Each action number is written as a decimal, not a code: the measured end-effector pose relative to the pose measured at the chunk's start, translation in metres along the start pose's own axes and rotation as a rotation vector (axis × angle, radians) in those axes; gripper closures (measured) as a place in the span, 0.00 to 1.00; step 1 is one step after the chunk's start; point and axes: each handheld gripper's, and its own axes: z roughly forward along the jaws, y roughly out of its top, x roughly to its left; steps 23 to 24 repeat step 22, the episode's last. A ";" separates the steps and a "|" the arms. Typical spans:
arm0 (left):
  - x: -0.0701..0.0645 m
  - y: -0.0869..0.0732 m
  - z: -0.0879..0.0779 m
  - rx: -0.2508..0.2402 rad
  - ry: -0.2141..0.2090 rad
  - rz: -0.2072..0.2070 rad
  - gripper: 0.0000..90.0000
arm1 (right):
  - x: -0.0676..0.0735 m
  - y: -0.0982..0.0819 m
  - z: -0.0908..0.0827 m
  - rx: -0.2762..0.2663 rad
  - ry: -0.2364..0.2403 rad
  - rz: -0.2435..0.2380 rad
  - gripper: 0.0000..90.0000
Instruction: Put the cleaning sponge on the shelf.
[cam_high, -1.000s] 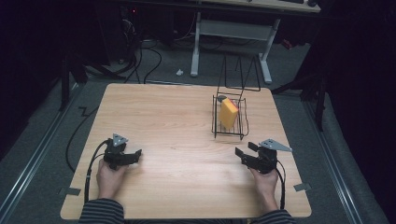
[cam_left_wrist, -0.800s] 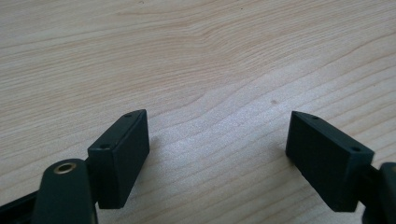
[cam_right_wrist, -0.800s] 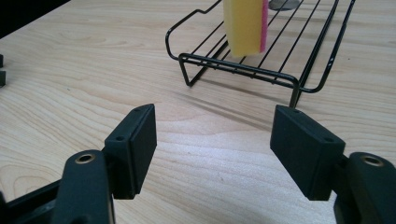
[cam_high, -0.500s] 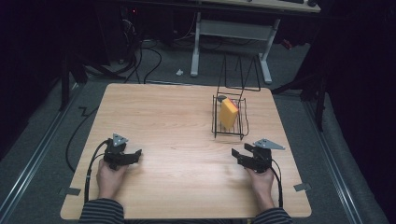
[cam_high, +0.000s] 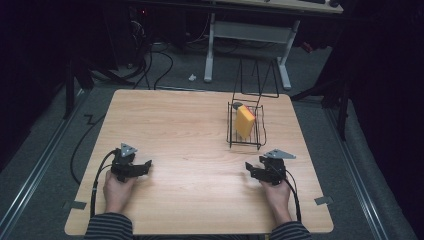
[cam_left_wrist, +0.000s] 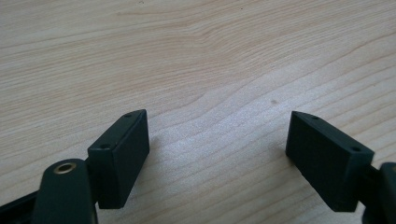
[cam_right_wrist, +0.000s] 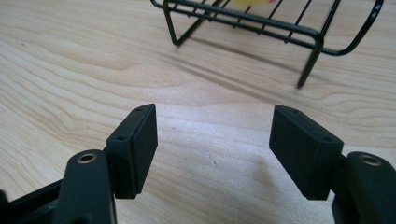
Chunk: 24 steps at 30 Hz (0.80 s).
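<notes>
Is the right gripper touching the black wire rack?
Apart. In the right gripper view, bare table lies between the right gripper with its open fingers and the black wire rack.

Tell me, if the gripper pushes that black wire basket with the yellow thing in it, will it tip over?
Probably it would slide first: the wire basket stands on thin wire feet on the smooth wooden table. It looks light, being mostly open wire, so a high push might tip it. The yellow block leans inside and could shift. The right gripper rests open, apart from it.
</notes>
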 end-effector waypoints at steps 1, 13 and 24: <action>0.000 0.000 0.000 0.000 0.000 0.000 0.24 | 0.000 0.000 0.001 0.008 -0.002 -0.004 0.36; 0.000 0.000 0.000 0.001 0.000 0.001 0.24 | 0.007 -0.003 0.012 0.074 -0.044 -0.059 0.34; 0.000 0.000 0.000 -0.001 0.001 -0.002 0.24 | 0.010 -0.004 0.014 0.068 -0.064 -0.090 0.31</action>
